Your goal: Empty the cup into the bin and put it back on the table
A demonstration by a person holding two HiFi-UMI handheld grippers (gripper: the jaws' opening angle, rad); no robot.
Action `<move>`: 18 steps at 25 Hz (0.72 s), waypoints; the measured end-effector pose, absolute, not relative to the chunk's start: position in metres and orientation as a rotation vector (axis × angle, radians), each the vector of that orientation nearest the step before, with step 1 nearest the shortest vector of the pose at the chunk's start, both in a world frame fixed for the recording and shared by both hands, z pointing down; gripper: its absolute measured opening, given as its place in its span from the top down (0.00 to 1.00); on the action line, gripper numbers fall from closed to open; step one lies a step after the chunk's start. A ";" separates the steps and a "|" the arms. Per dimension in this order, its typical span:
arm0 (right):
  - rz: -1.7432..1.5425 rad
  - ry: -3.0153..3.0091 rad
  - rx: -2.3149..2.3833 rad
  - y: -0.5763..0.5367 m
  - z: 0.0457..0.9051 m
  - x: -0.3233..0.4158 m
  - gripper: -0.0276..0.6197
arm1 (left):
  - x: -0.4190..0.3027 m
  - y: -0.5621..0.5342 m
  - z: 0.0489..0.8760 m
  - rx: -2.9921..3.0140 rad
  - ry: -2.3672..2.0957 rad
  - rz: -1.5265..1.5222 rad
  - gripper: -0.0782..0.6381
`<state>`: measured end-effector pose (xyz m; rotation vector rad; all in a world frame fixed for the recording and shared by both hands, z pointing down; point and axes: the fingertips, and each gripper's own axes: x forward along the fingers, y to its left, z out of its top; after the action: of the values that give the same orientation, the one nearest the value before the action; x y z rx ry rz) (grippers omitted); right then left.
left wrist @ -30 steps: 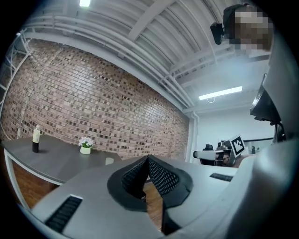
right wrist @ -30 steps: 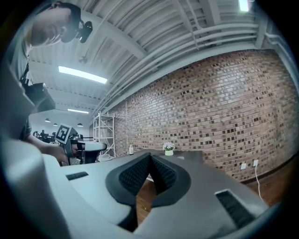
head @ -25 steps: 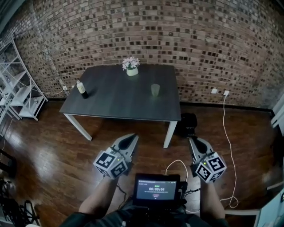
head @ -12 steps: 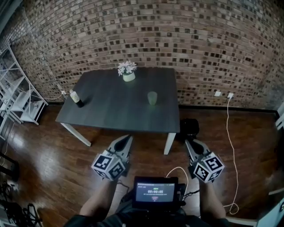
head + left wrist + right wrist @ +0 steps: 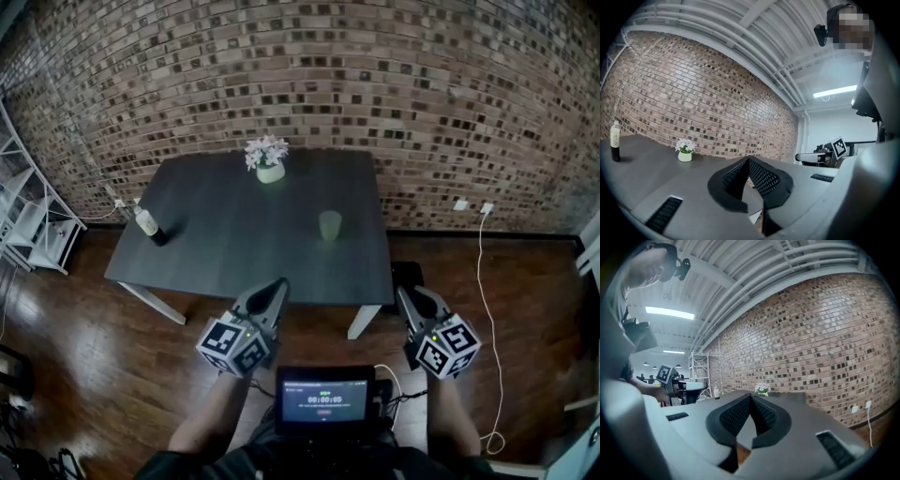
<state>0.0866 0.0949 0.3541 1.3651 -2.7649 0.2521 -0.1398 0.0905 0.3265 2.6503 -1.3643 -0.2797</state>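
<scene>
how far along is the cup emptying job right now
Done: nothing yet. The cup stands upright on the table, untouched. In hand: the left gripper and right gripper are both shut and empty, well short of the cup. Still to do: grasp the cup, tip it into the bin, possibly the dark container on the floor by the table leg, and set it back.

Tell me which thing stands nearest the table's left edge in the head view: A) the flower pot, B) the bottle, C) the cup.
B: the bottle stands by the left edge of the table, while the flower pot sits near the far edge and the cup stands right of centre.
</scene>
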 end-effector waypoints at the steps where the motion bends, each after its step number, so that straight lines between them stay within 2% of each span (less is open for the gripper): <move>1: 0.253 -2.761 1.372 0.087 0.355 0.082 0.95 | -0.146 0.082 0.327 2.650 -1.358 -0.297 0.90; 7: 0.266 -2.727 1.394 0.038 0.353 0.068 0.95 | -0.168 0.033 0.329 2.615 -1.359 -0.319 0.90; 18: 0.257 -2.764 1.305 -0.075 0.365 0.073 0.95 | -0.162 -0.064 0.348 2.560 -1.414 -0.302 0.90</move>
<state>0.0730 -0.0753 0.3649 1.3055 -2.7640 0.2567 -0.1618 -0.0636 0.3478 2.5600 -1.4139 -0.3018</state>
